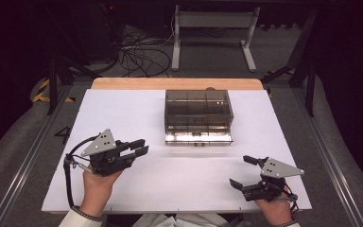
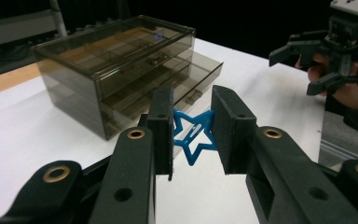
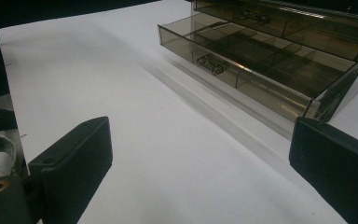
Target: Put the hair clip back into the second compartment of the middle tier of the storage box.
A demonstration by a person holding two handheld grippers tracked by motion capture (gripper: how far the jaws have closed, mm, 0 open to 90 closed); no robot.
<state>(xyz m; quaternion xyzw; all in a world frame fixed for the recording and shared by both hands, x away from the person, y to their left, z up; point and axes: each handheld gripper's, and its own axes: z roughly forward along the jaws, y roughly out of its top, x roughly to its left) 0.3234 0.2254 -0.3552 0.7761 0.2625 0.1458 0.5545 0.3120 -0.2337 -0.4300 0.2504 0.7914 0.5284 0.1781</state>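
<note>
blue star, smoky-brown drawer box, white table

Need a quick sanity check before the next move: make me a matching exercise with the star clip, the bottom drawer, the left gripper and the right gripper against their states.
Things:
1. star clip
2. bottom drawer
3. left gripper
4. right gripper

States:
A. jaws wide open, nothing between them
B. pulled out of the smoky box
C. blue, pinched between two black pads
D. shut on a small thing, held above the white table

Pairs: 1-C, 2-B, 3-D, 4-A
</note>
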